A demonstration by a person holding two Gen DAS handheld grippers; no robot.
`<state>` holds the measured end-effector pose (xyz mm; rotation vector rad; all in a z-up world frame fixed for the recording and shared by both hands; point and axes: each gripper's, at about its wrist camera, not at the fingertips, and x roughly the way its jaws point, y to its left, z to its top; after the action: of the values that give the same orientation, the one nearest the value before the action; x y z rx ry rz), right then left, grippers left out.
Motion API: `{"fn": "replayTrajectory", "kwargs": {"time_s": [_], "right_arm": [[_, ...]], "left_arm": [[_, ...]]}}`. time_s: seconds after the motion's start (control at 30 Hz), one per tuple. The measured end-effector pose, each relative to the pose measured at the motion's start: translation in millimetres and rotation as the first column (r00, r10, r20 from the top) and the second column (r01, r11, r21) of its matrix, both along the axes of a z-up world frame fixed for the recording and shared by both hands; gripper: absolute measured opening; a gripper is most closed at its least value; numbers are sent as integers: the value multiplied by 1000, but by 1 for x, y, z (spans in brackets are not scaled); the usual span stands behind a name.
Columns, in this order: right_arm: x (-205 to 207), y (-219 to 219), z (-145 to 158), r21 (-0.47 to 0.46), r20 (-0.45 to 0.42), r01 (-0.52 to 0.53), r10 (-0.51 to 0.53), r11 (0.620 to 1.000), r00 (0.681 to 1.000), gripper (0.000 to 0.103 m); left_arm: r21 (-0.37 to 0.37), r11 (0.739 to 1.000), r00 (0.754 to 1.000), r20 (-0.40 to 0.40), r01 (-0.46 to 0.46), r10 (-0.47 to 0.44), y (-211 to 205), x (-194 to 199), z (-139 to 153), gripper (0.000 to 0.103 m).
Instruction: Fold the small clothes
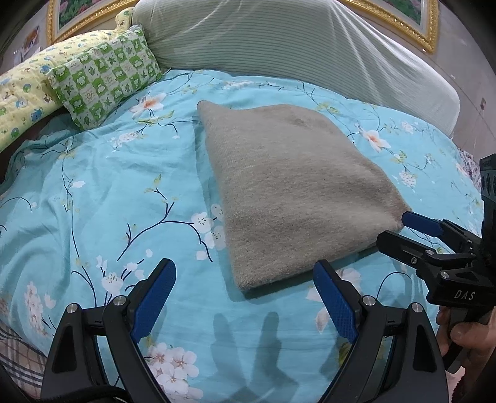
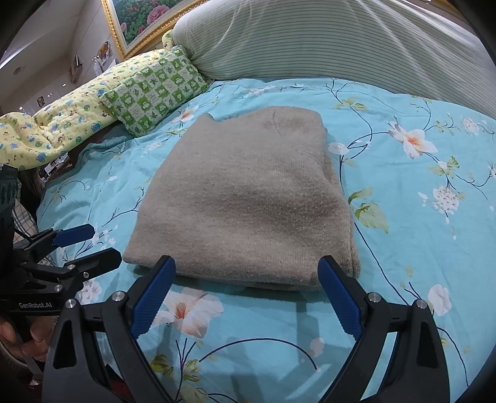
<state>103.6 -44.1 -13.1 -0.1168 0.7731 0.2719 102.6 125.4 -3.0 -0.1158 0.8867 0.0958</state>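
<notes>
A grey-beige knit garment [image 1: 294,186] lies folded into a thick rectangle on the blue floral bedsheet [image 1: 108,201]; it also shows in the right wrist view [image 2: 245,198]. My left gripper [image 1: 245,272] is open and empty, just in front of the garment's near left corner. My right gripper [image 2: 246,266] is open and empty, with its jaws spread just short of the garment's near edge. In the left wrist view the right gripper [image 1: 393,228] comes in from the right beside the garment's near right corner. In the right wrist view the left gripper [image 2: 102,243] is at the left.
A green checked pillow [image 1: 105,77] and a yellow patterned quilt [image 1: 24,90] lie at the back left. A large striped grey-green bolster [image 1: 294,46] runs along the back. A gold-framed picture [image 2: 145,18] hangs behind. The bed's edge drops off at the left [image 2: 46,167].
</notes>
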Motion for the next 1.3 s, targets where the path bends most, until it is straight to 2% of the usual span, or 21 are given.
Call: {"fn": "replayTrajectory", "kwargs": {"time_s": [1.3], "right_arm": [[7,-6,11,5,10,9,-9,1000,1000,93]], "left_arm": [[28,999,1000,-16,-20,20,1,10,6,91]]}}
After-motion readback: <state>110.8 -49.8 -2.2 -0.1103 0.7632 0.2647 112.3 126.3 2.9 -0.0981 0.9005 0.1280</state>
